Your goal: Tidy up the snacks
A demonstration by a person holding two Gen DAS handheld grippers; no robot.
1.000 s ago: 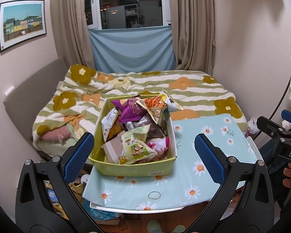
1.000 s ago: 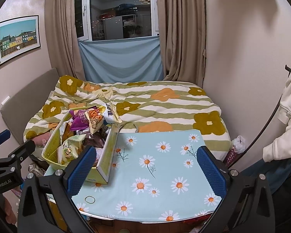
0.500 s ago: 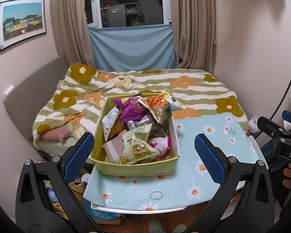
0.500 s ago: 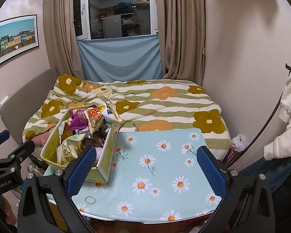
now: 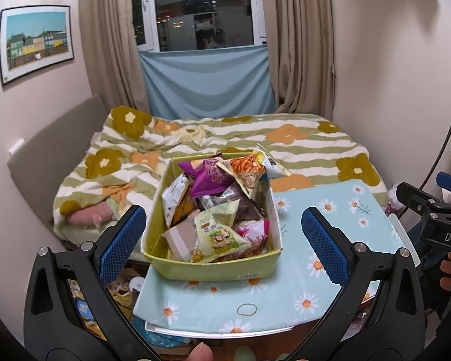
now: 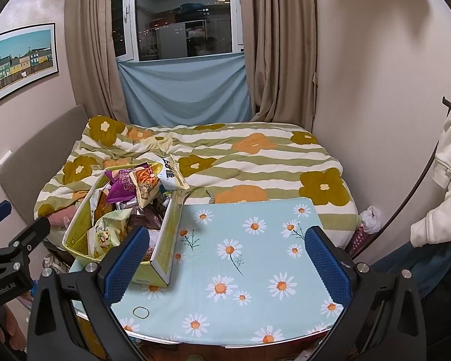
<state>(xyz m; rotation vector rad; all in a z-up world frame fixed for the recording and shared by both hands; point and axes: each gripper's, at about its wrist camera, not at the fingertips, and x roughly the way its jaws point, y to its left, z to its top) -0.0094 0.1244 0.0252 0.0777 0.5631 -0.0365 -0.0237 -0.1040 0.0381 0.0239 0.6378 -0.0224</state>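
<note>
Yellow-green box heaped with snack packets, on left part of daisy-cloth desk. Left gripper hovering short of box, fingers spread wide, empty. For any pick: top packet only, pinch by crimped edge, lift straight.

Right wrist view: box at left, right gripper over bare cloth, fingers wide, holding nothing. Sorted or unsorted, cannot tell.

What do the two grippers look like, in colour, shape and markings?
Both are black frames with silver bolts and long blue textured pads. The left gripper shows white "GenRobot.AI" lettering in the right wrist view; the right gripper shows white letters "DAS" in the left wrist view.
</note>
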